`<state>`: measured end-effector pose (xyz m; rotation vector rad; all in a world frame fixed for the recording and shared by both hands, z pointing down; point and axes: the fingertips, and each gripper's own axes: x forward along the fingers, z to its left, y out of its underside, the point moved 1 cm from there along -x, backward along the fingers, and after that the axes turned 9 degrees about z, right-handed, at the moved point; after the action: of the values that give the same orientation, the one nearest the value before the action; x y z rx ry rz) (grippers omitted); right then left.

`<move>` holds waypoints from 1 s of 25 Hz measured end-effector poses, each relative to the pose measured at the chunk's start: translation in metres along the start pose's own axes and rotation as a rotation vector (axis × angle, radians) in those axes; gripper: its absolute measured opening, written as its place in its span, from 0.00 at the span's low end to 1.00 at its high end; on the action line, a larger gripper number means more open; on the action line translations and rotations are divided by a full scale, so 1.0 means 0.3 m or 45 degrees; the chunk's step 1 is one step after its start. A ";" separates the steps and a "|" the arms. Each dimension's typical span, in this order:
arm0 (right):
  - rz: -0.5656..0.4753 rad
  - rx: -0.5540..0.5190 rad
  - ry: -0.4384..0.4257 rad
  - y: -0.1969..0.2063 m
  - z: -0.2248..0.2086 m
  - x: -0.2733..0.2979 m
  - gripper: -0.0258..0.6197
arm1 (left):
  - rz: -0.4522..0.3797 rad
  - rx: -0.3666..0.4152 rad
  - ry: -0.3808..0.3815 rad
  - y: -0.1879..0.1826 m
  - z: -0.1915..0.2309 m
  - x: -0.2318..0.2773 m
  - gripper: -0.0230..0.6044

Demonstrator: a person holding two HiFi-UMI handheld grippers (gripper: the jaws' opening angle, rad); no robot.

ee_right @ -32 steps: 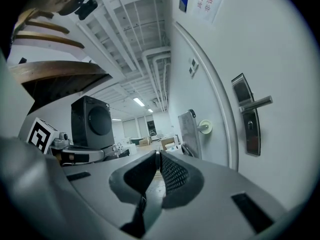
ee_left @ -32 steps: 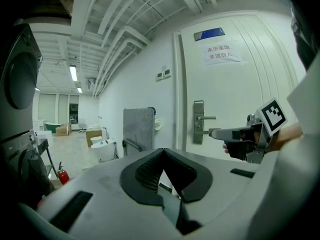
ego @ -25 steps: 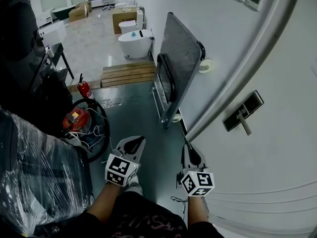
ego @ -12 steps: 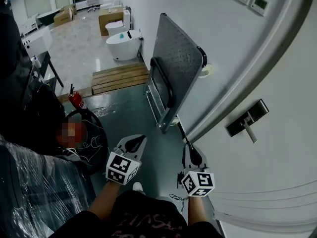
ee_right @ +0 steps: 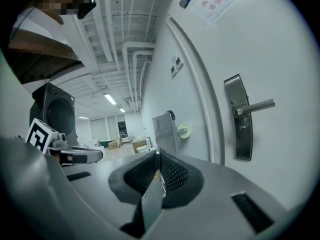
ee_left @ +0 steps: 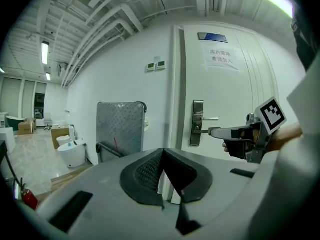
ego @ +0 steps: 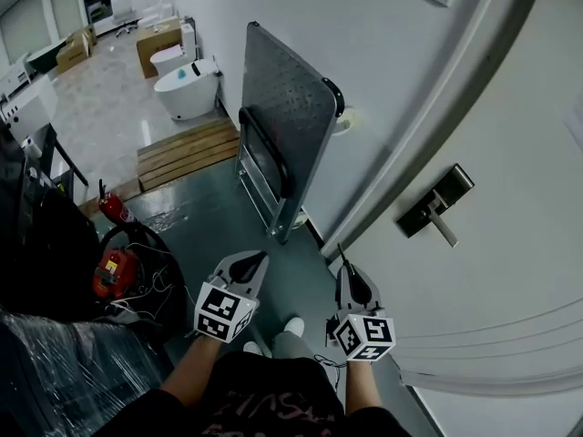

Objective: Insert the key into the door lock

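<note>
Dark grey floor [ego: 214,221] meets a white door [ego: 510,280] beside a leaning cart [ego: 290,107].

The dark grey floor [ego: 214,230] carries a metal platform trolley [ego: 291,107] standing on edge against the wall. Just beside it lies a low wooden pallet [ego: 187,151]. Further left sit a red fire extinguisher [ego: 112,209] and a red device [ego: 114,273] among loose cables. White toilets [ego: 187,87] and cardboard boxes [ego: 157,42] stand on the paler floor beyond.

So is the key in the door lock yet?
Out, not yet inserted. The key is pinched in the right gripper, with open space between it and the door lock.
</note>
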<state>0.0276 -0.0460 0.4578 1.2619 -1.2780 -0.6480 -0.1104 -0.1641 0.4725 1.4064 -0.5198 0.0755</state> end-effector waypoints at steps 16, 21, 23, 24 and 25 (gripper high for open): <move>0.005 0.103 0.122 -0.030 -0.263 0.163 0.16 | 0.099 0.090 0.152 -0.086 -0.003 0.361 0.06; 0.018 0.144 0.131 -0.022 -0.346 0.253 0.16 | 0.139 0.110 0.184 -0.098 0.009 0.496 0.06; 0.038 0.149 0.127 -0.020 -0.382 0.289 0.16 | 0.155 0.104 0.193 -0.109 0.006 0.561 0.06; 0.047 0.155 0.123 -0.018 -0.398 0.305 0.16 | 0.161 0.104 0.201 -0.117 0.002 0.593 0.06; 0.054 0.163 0.118 -0.018 -0.412 0.322 0.16 | 0.167 0.108 0.210 -0.125 -0.003 0.624 0.06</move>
<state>0.1681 -0.0955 0.5071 1.3501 -1.2817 -0.4784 0.0690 -0.2170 0.5109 1.4335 -0.4756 0.3194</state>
